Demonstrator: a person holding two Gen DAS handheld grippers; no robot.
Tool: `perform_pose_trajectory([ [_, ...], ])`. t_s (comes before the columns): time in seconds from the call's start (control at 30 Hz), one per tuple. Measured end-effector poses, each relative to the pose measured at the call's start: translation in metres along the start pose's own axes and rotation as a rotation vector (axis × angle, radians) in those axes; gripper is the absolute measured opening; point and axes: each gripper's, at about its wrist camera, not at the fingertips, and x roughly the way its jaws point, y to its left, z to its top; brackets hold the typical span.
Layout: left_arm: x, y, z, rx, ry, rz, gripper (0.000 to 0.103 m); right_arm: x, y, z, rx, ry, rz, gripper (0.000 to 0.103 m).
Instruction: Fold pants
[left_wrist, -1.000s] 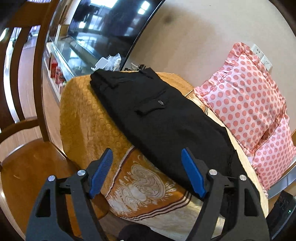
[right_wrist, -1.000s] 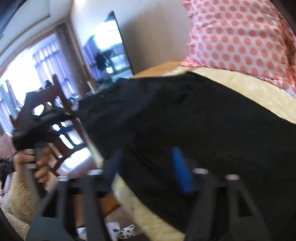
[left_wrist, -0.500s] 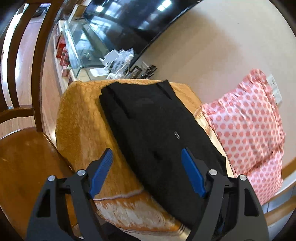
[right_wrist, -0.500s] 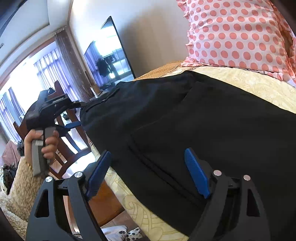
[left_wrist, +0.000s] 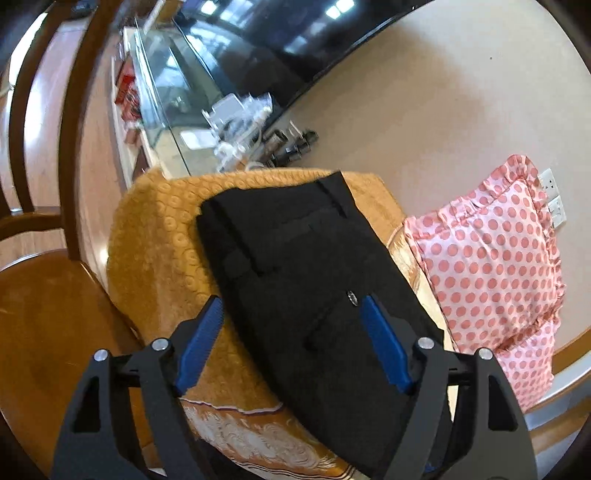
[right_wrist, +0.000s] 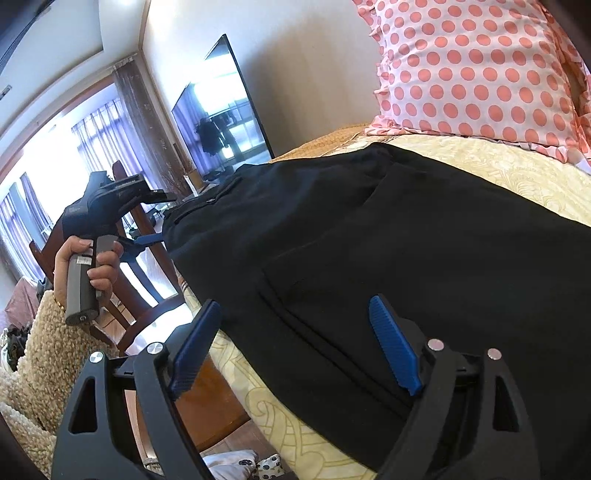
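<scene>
Black pants (left_wrist: 303, 273) lie flat on a gold patterned cloth (left_wrist: 162, 236) over a narrow surface; a buttoned back pocket faces up. My left gripper (left_wrist: 291, 339) is open and empty, over the pants' near edge by the waistband end. In the right wrist view the pants (right_wrist: 406, 236) stretch away to the left. My right gripper (right_wrist: 295, 343) is open and empty, over the near edge of the pants by a pocket seam. The left gripper (right_wrist: 147, 236) shows there too, held in a hand at the pants' far end.
A pink polka-dot pillow (left_wrist: 495, 258) leans on the wall behind the pants, also in the right wrist view (right_wrist: 480, 74). A wooden chair (left_wrist: 40, 302) stands left of the surface. A television (left_wrist: 280, 40) and a glass cabinet (left_wrist: 166, 92) with clutter sit beyond.
My left gripper has moved along the pants toward the waistband end and lower over them. My right gripper has steadied close over the near edge. Both stay open.
</scene>
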Motion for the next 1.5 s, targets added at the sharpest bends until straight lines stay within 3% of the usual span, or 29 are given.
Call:
perform_pose_trajectory([
  [0.17, 0.006, -0.001, 0.000, -0.056, 0.063, -0.063, 0.079, -0.001, 0.000, -0.001, 0.001, -0.007, 0.005, 0.086],
  [0.33, 0.014, 0.000, -0.009, -0.132, 0.164, -0.191, 0.075, 0.000, 0.002, -0.002, -0.008, -0.012, 0.003, 0.089],
  [0.6, 0.027, -0.020, 0.000, -0.102, 0.066, -0.021, 0.059, -0.016, -0.001, -0.008, 0.022, -0.034, 0.023, 0.089],
  [0.63, 0.029, -0.023, 0.001, -0.089, 0.048, 0.002, 0.051, -0.021, -0.001, -0.010, 0.023, -0.041, 0.028, 0.089],
  [0.67, 0.031, -0.030, 0.000, -0.058, 0.022, 0.048, 0.034, -0.026, -0.002, -0.012, 0.023, -0.048, 0.032, 0.089],
  [0.77, 0.027, -0.068, -0.013, 0.138, -0.099, 0.180, 0.019, -0.047, -0.005, -0.023, 0.027, -0.079, 0.034, 0.089],
  [0.83, 0.015, -0.111, -0.034, 0.335, -0.202, 0.212, 0.016, -0.066, -0.012, -0.031, 0.035, -0.111, 0.015, 0.089],
  [0.9, 0.005, -0.151, -0.058, 0.486, -0.248, 0.183, 0.015, -0.089, -0.021, -0.038, 0.056, -0.158, -0.022, 0.089],
  [1.0, -0.008, -0.216, -0.103, 0.701, -0.264, 0.075, 0.015, -0.131, -0.041, -0.048, 0.121, -0.259, -0.103, 0.089],
  [1.1, -0.021, -0.277, -0.178, 0.958, -0.229, -0.108, 0.015, -0.175, -0.068, -0.058, 0.217, -0.362, -0.219, 0.089],
  [1.17, -0.020, -0.301, -0.243, 1.150, -0.129, -0.238, 0.016, -0.201, -0.083, -0.066, 0.275, -0.419, -0.304, 0.089],
  [1.23, -0.011, -0.306, -0.301, 1.329, -0.023, -0.295, 0.016, -0.228, -0.101, -0.077, 0.349, -0.472, -0.398, 0.089],
  [1.3, 0.008, -0.292, -0.363, 1.517, 0.105, -0.301, 0.016, -0.250, -0.117, -0.090, 0.423, -0.505, -0.465, 0.089],
  [1.37, 0.026, -0.276, -0.390, 1.576, 0.194, -0.287, 0.016, -0.266, -0.129, -0.101, 0.484, -0.522, -0.515, 0.089],
  [1.43, 0.020, -0.270, -0.398, 1.620, 0.098, -0.260, 0.016, -0.271, -0.135, -0.107, 0.509, -0.524, -0.542, 0.089],
  [1.5, 0.018, -0.273, -0.387, 1.586, 0.115, -0.271, 0.015, -0.274, -0.140, -0.112, 0.535, -0.527, -0.554, 0.089],
])
